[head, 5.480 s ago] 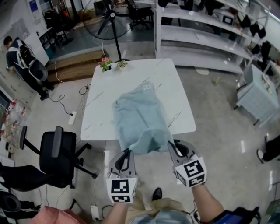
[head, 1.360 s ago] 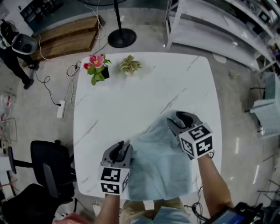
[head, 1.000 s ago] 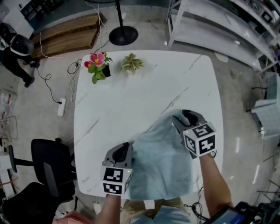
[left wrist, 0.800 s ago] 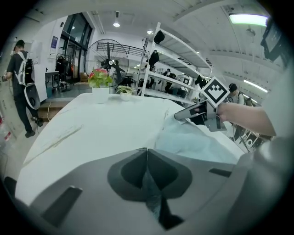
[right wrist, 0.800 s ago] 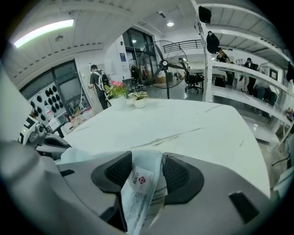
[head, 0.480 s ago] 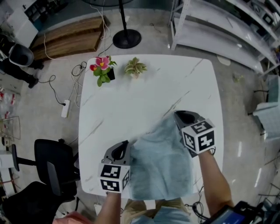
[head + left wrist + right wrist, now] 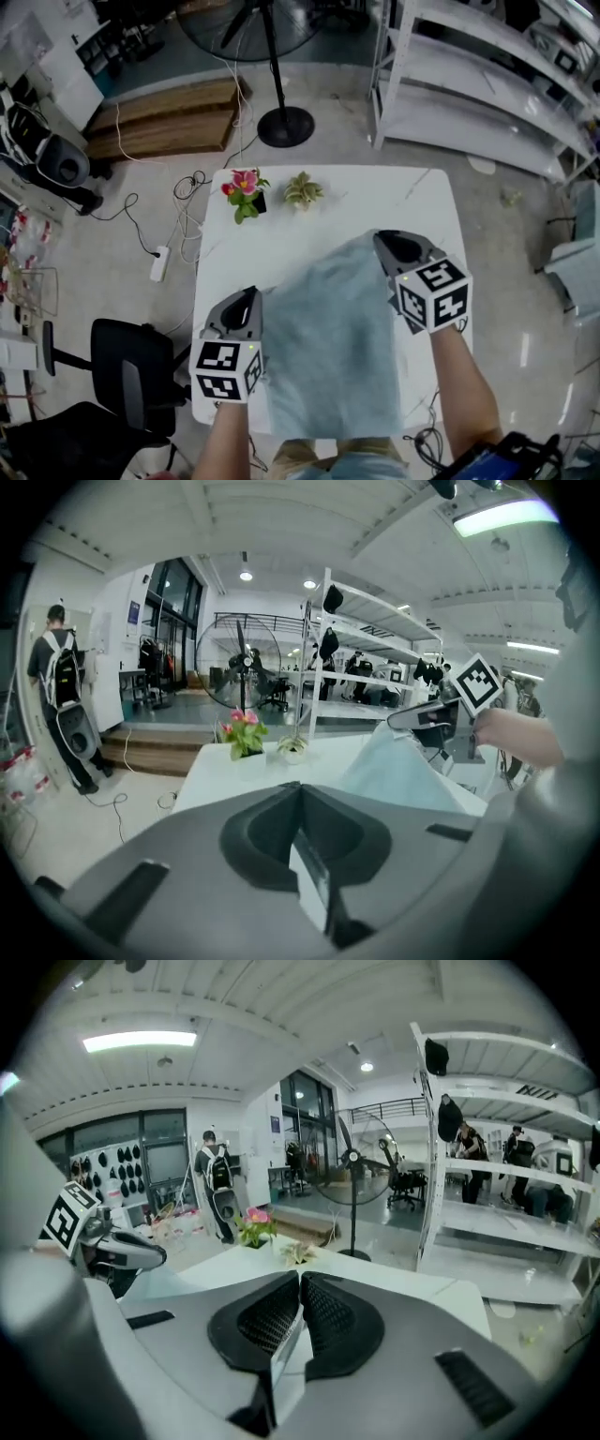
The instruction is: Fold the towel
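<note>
The light blue towel (image 7: 328, 347) hangs lifted over the near part of the white marble table (image 7: 328, 202), stretched between both grippers. My left gripper (image 7: 248, 298) is shut on the towel's left edge; a thin sliver of cloth shows between its closed jaws (image 7: 298, 789). My right gripper (image 7: 386, 242) holds the far right corner. Its jaws have just been closing and now pinch a pale strip of towel (image 7: 300, 1277). In the left gripper view the towel (image 7: 394, 771) slopes up to the right gripper (image 7: 427, 714).
A pink flower pot (image 7: 246, 187) and a small green plant (image 7: 303, 190) stand at the table's far edge. A standing fan (image 7: 281, 122) and white shelving (image 7: 487, 84) lie beyond. An office chair (image 7: 131, 366) is at the left. A person with a backpack (image 7: 56, 696) stands far left.
Both grippers have risen and carried the towel's far edge up off the table. The towel lay flat before; it now hangs raised between them.
</note>
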Available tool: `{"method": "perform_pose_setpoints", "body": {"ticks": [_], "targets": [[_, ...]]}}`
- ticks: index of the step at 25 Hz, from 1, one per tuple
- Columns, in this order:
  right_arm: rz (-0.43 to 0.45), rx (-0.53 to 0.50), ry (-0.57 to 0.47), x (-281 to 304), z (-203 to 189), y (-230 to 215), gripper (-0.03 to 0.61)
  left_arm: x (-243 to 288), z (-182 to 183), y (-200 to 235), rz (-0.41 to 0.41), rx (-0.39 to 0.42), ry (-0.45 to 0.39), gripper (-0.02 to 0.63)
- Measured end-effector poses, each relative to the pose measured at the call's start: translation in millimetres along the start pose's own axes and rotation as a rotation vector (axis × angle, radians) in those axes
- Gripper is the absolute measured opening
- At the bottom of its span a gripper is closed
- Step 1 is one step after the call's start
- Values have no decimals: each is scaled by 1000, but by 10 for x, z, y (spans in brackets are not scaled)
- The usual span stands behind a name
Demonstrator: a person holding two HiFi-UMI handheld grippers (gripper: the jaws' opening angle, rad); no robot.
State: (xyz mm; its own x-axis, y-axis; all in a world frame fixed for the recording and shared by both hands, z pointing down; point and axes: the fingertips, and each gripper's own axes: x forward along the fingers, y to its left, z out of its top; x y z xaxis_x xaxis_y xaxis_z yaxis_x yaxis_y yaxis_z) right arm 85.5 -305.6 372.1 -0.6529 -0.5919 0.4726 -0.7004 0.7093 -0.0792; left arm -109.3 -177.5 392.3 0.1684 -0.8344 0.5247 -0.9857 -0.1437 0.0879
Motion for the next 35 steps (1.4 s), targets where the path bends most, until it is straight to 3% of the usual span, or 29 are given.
{"method": "perform_pose_setpoints", "body": {"ticks": [4, 8, 17, 25, 32, 35], "targets": [[30, -31, -101, -268, 270, 135, 29, -208, 304, 77, 27, 52, -87, 6], [54, -28, -117, -521, 32, 319, 31, -403, 120, -69, 7, 77, -116, 6], [127, 42, -31, -1283, -1123, 1107, 32, -983, -823, -536, -80, 100, -72, 7], [127, -22, 140, -1631, -2188, 1681, 31, -1266, -1582, -681, -153, 133, 44, 8], [85, -25, 187, -1788, -2401, 1749, 31, -1329, -2056, -762, -226, 154, 149, 6], [76, -18, 165, -1813, -2337, 1722, 31, -1384, -2120, -788, -236, 162, 147, 8]]}}
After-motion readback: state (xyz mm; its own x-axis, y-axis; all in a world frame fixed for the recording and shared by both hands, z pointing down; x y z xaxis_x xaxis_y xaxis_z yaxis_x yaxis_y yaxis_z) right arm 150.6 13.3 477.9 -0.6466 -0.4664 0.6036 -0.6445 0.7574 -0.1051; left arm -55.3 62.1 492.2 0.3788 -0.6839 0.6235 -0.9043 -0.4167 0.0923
